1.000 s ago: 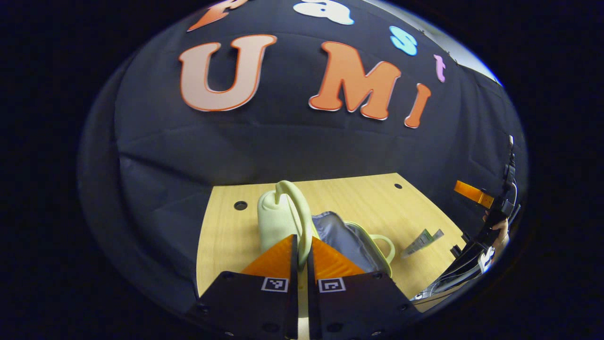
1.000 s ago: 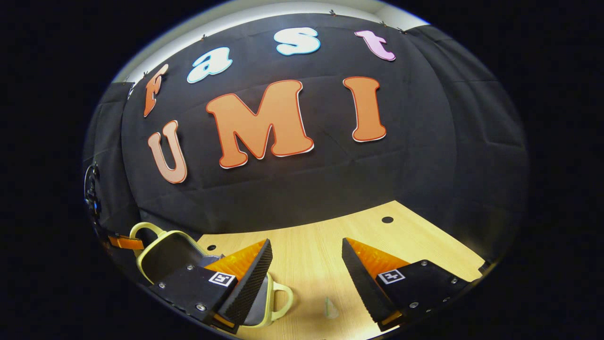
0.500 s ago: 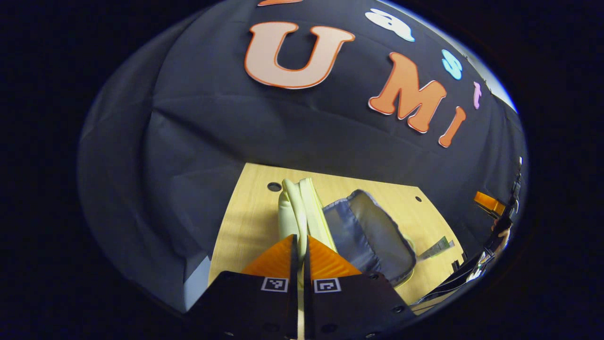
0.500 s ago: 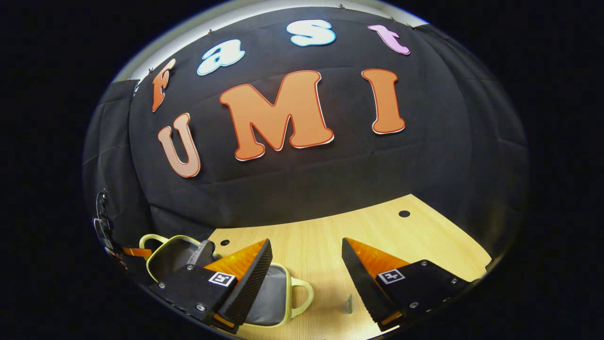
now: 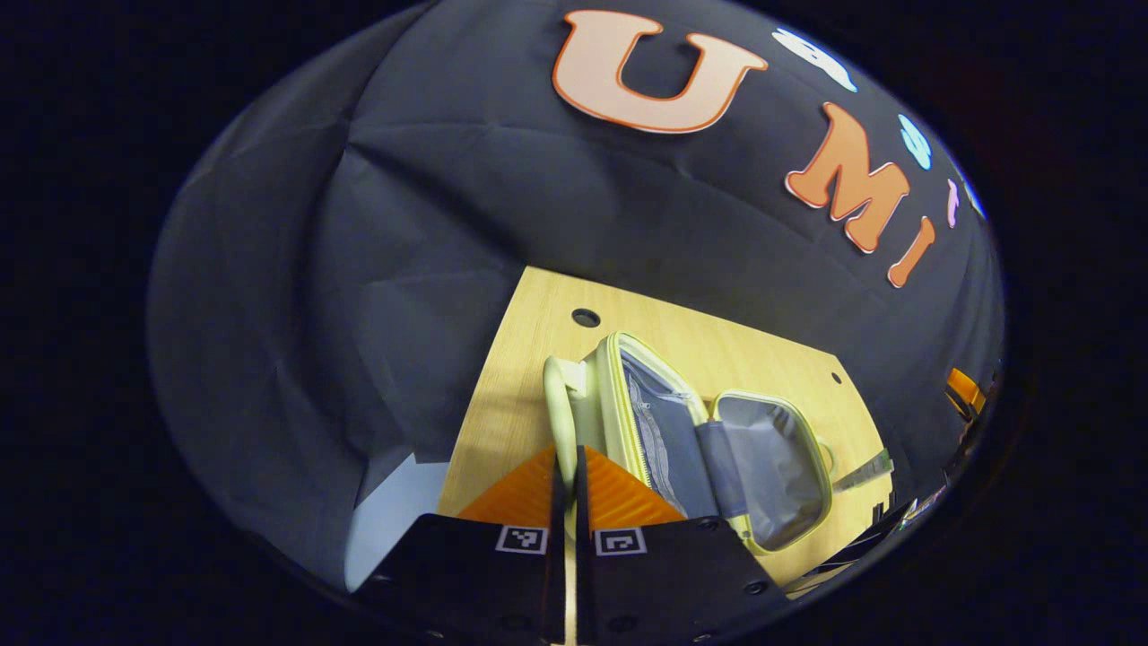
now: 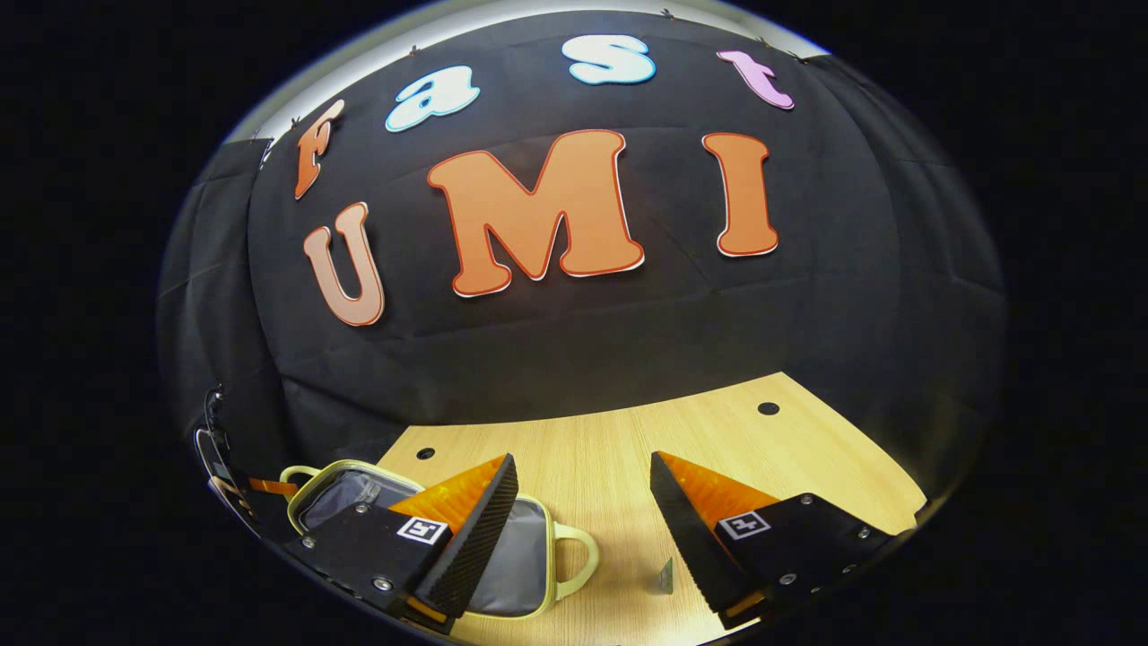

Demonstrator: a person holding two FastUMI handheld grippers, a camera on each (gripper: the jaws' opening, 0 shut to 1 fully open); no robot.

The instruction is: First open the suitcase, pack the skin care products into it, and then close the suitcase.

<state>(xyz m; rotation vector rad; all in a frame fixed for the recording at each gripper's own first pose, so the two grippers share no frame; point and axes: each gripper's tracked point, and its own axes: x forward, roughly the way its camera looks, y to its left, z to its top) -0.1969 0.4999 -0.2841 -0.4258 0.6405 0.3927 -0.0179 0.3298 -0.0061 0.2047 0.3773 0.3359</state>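
Tube (image 5: 863, 469), perhaps skincare, beside open suitcase (image 5: 771, 467).

the left gripper (image 5: 567, 475) is pinching the handle (image 5: 558, 422) of the pale green suitcase (image 5: 700, 440), which is lying open on the wooden table (image 5: 511, 404); a tube (image 5: 863, 470) is resting at its three o'clock.

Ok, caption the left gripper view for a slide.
Left gripper shut on the open suitcase's handle.
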